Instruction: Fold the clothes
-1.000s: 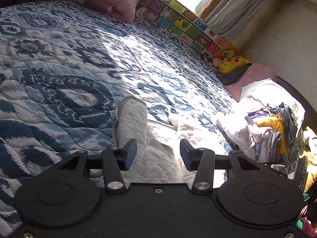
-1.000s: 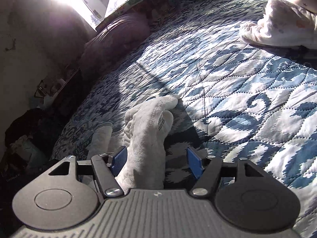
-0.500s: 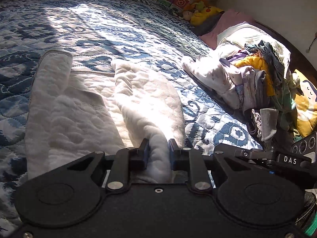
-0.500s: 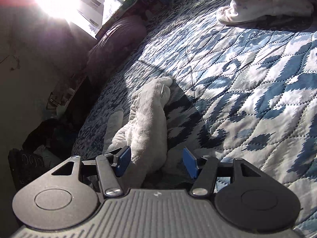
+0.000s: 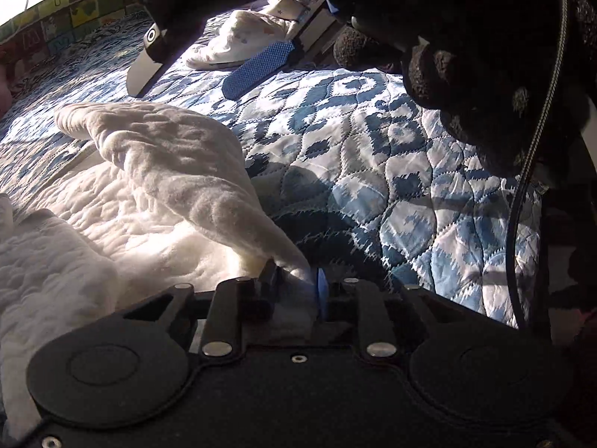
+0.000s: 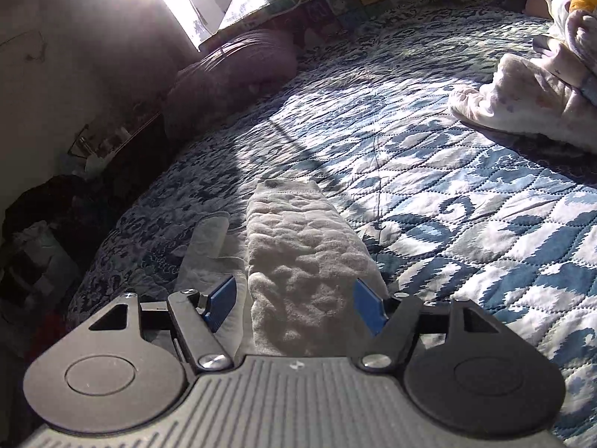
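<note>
Garment [image 5: 179, 171] between left gripper's [image 5: 296, 287] fingers

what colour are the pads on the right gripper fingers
Blue pads, clearest in the right wrist view.

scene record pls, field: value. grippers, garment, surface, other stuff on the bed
left gripper: shut on a fold of the white garment
right gripper: open, jaws either side of the garment's strip, not clamping
white garment: fleecy, partly folded, lying on the quilt
quilt: blue and white pattern, covers the bed
clothes pile: far right of the bed, unfolded
pillow: purple, near the window
fold status: not finished
</note>
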The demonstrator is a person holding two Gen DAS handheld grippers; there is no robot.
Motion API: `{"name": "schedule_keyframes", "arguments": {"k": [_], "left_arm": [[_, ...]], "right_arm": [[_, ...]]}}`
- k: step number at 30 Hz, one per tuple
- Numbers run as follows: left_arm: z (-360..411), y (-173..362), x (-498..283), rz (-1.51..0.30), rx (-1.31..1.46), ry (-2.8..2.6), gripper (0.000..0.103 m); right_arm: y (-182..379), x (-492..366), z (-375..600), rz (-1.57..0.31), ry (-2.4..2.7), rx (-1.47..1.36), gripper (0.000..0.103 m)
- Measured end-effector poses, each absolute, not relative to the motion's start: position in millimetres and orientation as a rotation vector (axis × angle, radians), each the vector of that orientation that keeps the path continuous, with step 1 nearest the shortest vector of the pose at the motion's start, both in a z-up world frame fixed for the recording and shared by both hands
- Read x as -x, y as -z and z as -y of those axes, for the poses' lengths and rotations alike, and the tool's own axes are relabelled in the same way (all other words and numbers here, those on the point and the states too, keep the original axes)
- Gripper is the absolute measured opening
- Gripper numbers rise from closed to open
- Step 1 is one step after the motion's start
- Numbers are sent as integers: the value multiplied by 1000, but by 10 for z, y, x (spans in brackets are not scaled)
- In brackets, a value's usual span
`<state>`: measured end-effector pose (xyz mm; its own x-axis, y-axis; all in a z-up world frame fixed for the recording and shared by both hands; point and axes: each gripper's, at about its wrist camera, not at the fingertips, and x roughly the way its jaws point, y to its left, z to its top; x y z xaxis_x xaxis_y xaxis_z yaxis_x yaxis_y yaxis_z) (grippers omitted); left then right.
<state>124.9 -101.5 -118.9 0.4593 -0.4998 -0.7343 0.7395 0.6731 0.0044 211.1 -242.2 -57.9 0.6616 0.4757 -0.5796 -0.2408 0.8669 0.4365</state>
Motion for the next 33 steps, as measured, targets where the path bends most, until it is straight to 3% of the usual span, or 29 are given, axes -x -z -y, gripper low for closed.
{"name": "schedule_keyframes", "arguments": {"k": [2,9,11,12,18,33], "left_arm": [[971,1194,-1172,-782,-320,803,43],[650,1038,-861,-796,-224,752,44],[515,976,-772,-797,-202,709,44],[444,952,-733,-796,-185,689,44],[79,844,-610,-795,-34,605,44],[-198,714,-458,-785,104,512,44]], "right_arm": [[551,-2205,2238,-757,-397,-229,75],[732,-2416,1690,-790,-297,121,75],[785,-2394,1680,-781,-264,163,69],[799,-2369,1713,-775,-250,162,61],[843,-2130,2243,-758,-174,-25,41],[1455,-1447,3756,-776,20,-687,40]]}}
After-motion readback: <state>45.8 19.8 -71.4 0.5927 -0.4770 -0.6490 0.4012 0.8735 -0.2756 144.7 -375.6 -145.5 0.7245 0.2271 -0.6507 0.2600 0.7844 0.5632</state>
